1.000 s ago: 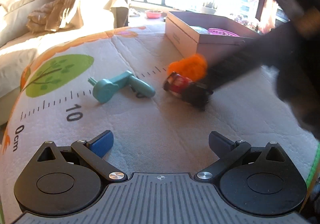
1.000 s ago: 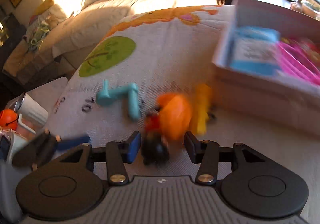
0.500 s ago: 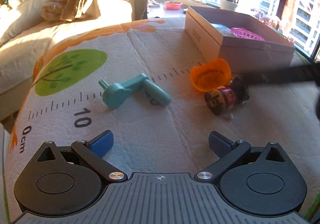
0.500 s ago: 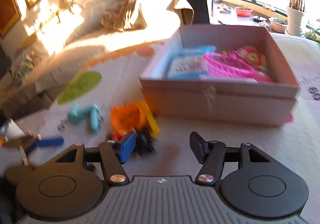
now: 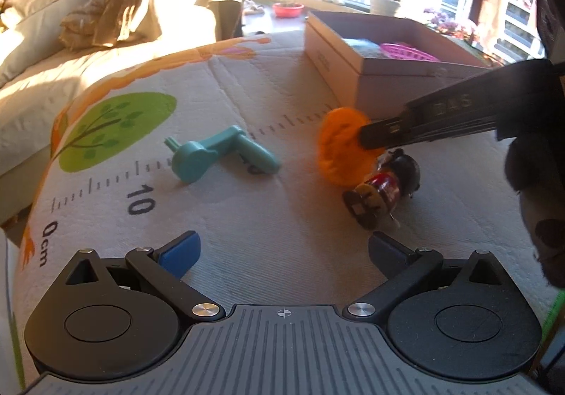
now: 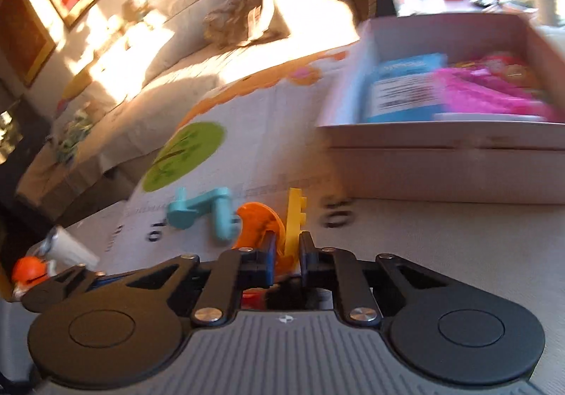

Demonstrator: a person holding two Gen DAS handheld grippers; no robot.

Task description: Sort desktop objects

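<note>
Gripping what looks like the orange-and-yellow toy [image 6: 279,229], right tool [image 6: 286,253] nears "10" [image 5: 140,204]; left tool [image 5: 282,253] gapes empty.

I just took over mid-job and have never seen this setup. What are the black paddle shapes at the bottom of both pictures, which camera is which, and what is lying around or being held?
The black shapes are two hand-held grippers, each with two fingers and a wide-angle camera looking forward along them. There is no robot arm; a person holds one in each hand.

In the left camera's picture, the left gripper is open and holds nothing. It looks over a play mat printed with a ruler and a tree. On the mat lie a teal crank handle and a small red and black toy, with a cardboard box of sorted things behind.

In the right camera's picture, the right gripper is shut on an orange and yellow toy. That picture is blurred by motion. The left picture shows the same gripper reaching in from the right.
</note>
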